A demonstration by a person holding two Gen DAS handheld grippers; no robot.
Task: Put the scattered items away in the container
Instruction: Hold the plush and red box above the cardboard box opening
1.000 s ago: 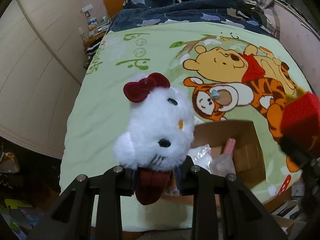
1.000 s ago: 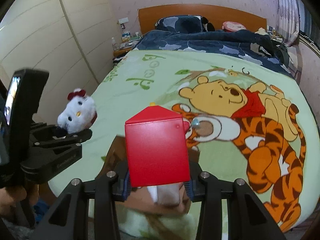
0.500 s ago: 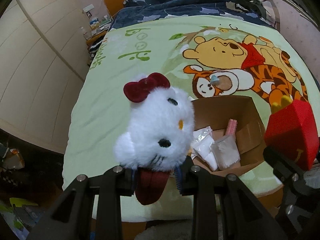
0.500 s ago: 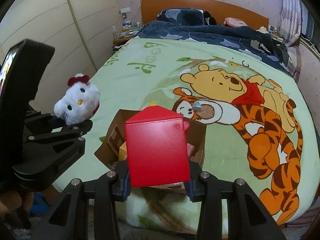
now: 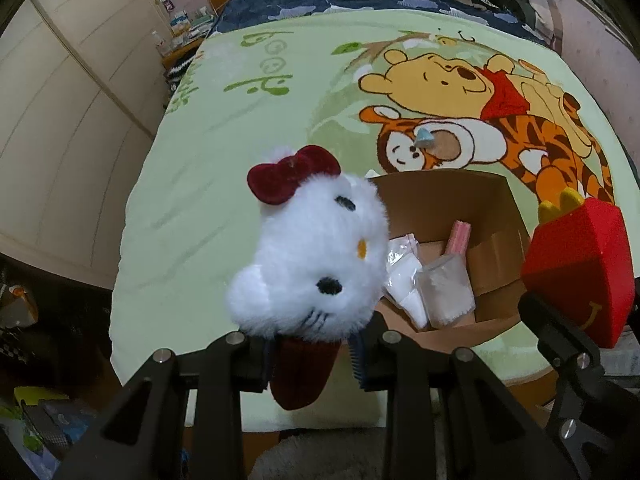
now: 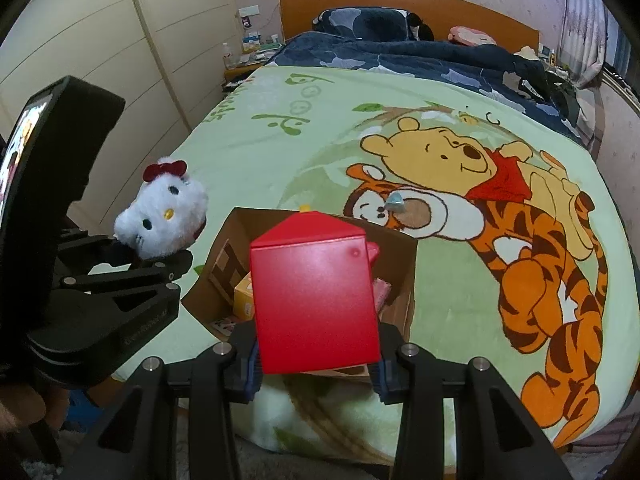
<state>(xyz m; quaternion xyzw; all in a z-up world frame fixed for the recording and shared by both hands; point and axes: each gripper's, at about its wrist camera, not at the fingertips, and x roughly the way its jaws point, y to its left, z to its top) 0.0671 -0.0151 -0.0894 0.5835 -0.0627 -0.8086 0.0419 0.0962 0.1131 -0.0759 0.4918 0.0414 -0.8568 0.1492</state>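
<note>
While I am looking along my left gripper [image 5: 312, 354], its pads are pinching the dark red body of the white cat plush [image 5: 308, 264], whose head is sticking up past the fingertips with the red bow toward 11 o'clock; its long axis is running from 6 to 12 in that view. Only this view is showing me the clear bags [image 5: 424, 288] and the pink packet [image 5: 459, 236] lying in the cardboard box [image 5: 496, 216], which is sitting at 3 o'clock of the plush, near the foot edge of the green cartoon blanket [image 5: 224, 168].

My right gripper [image 6: 316, 368] is clamping the red fry carton [image 6: 314, 300] by its two sides, flat back toward the lens and its peaked top pointing to 12. Only the right view is giving me the yellow packet [image 6: 244, 294] at 9 o'clock of the carton, inside the box. From here the carton is hanging above the box's near half, and my left gripper is holding the plush at 9 o'clock, outside the box wall. Both tools are tilting steeply downward.

Farther off, a small blue-grey thing [image 6: 396, 202] is lying on the blanket just beyond the box, at 1 o'clock. Past it, a dark blue duvet [image 6: 400, 60] is bunching below the wooden headboard [image 6: 400, 0].
</note>
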